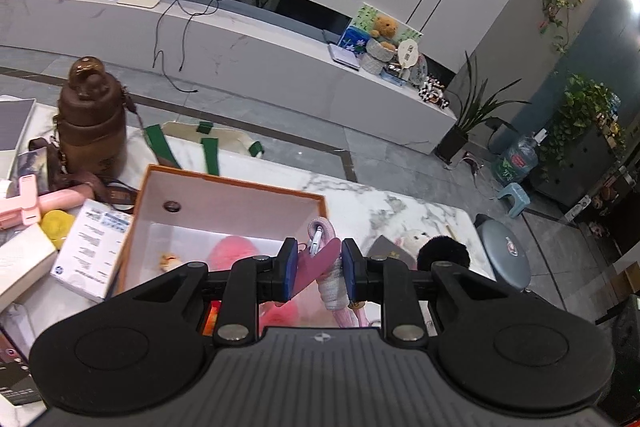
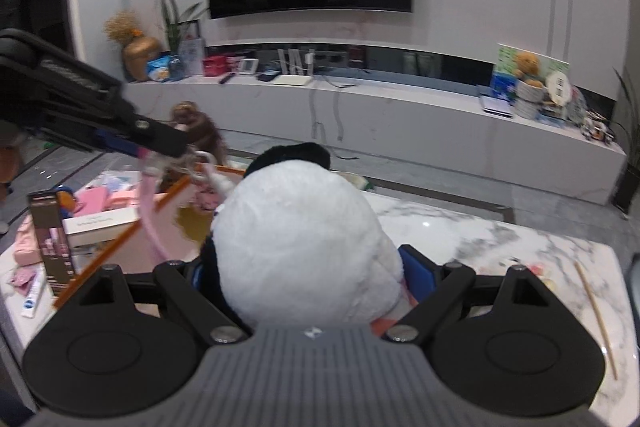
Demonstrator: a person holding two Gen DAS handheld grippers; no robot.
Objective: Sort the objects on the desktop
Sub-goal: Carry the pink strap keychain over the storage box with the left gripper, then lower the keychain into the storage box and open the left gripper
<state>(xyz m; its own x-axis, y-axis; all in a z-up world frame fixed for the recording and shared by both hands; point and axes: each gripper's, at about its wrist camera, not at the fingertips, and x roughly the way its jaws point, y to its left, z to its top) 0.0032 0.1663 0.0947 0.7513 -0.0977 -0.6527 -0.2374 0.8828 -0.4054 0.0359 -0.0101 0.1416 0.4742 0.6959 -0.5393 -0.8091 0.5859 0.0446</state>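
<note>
Orange-rimmed box [image 1: 224,223]: open-topped on the marble bench [image 1: 420,215], clutter crowding its left, bare bench right. Left tongs [image 1: 319,269]: closed on a pink strap [image 1: 316,259] over the box. Right tongs [image 2: 312,275]: clamped on a white plush toy [image 2: 300,239] filling that view; chopstick [image 2: 596,319] visible there only.

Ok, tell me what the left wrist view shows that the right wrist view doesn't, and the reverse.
Only the left wrist view shows the left gripper shut on a pink keychain, the brown bottle and a pink plush inside the orange box.

Only the right wrist view shows the right gripper shut on a white plush toy, and a wooden chopstick.

Both show the orange box, the marble table and the TV stand.
</note>
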